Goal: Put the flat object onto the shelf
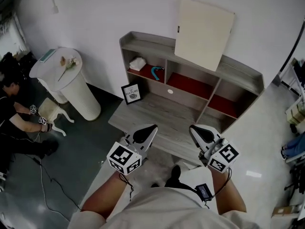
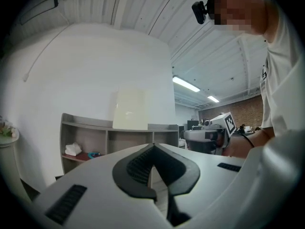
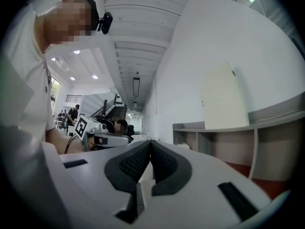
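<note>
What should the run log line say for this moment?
left gripper: shut, empty | right gripper: shut, empty | flat board: upright on top of shelf, against wall

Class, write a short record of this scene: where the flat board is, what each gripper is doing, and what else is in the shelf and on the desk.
board: stands on the shelf top, against the wall
left gripper: shut, empty, near the desk front edge
right gripper: shut, empty, beside it
shelf's left compartment: white cloth, curved teal object
desk: framed picture at its left
</note>
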A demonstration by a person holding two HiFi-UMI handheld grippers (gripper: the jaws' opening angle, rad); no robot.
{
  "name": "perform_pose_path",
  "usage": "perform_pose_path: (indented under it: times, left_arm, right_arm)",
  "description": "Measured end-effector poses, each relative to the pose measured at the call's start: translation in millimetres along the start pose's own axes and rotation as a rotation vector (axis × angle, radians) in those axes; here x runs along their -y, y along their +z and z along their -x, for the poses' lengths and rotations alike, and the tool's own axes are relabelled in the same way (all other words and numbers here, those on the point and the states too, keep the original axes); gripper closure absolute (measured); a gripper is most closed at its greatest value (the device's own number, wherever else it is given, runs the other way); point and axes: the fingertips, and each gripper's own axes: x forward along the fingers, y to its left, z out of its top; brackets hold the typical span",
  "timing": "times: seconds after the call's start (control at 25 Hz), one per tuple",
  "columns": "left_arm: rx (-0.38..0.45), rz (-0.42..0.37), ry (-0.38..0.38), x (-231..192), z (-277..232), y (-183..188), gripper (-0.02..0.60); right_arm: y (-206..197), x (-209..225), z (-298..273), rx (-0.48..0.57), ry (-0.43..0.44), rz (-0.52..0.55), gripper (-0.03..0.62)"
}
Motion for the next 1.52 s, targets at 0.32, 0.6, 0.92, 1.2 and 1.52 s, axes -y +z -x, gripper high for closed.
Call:
perform_pose_path:
  times: [0.32, 0.6, 0.92, 1.2, 1.52]
  left_arm:
    - [-0.01, -0.021, -0.001, 29, 25, -21, 0.568]
    - [-0.001, -0.031, 0.005, 70, 23, -29, 0.568]
    - [-0.019, -0.017, 0.05, 127, 12, -41, 0.568]
    - [-0.031, -0.032, 0.074, 188, 16, -46, 0.568]
    - [-0.062, -0.023, 0.048, 234, 33, -52, 0.568]
  right_arm:
    - [-24, -45, 35, -0.015, -0.036, -0.004, 0.574]
    - [-34, -44, 78, -0.005, -0.058, -0.048, 0.574]
    - [-42, -33, 142, -0.019, -0.091, -0.065, 0.575]
    - [-41, -42, 201, -0.024, -0.083, -0.032, 0.576]
    - [-57, -67, 243, -0.054, -0.075, -0.04, 0.576]
